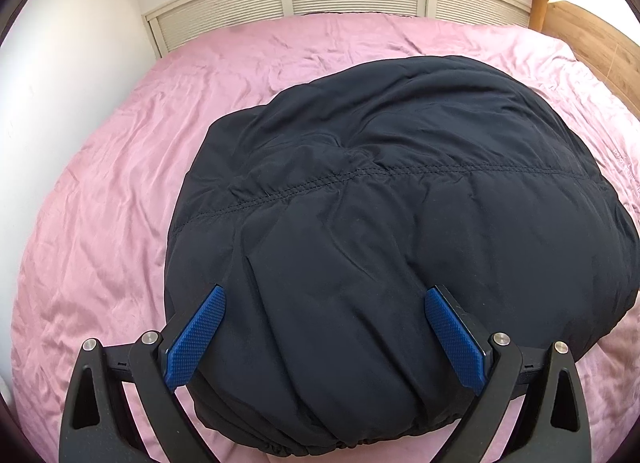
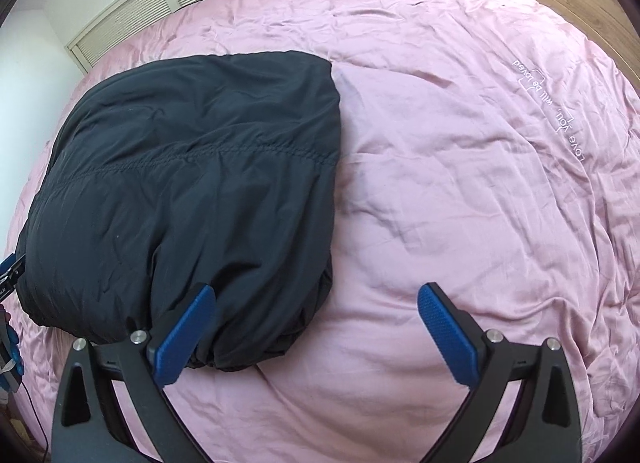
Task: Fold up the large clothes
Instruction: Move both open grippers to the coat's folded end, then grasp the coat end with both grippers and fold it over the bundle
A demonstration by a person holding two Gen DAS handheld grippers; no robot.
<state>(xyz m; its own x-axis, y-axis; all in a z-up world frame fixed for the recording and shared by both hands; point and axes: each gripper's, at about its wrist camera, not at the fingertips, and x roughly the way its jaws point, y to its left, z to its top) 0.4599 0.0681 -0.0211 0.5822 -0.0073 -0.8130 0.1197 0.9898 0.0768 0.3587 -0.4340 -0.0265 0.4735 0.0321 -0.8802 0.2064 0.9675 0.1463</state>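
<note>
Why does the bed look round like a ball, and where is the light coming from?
Both views are fisheye, so the pink bedcover bulges and corners go black. Left wrist view: bright glare at upper right, wall washed out. Right wrist view: the dark jacket casts a soft shadow rightward.

We are looking at a bed (image 2: 460, 203) wearing a wrinkled pink cover, with white embroidered lettering (image 2: 548, 107) running along its right side. A folded dark padded jacket (image 2: 188, 191) is lying directly on the cover, sitting toward the left and near part of the bed.
</note>
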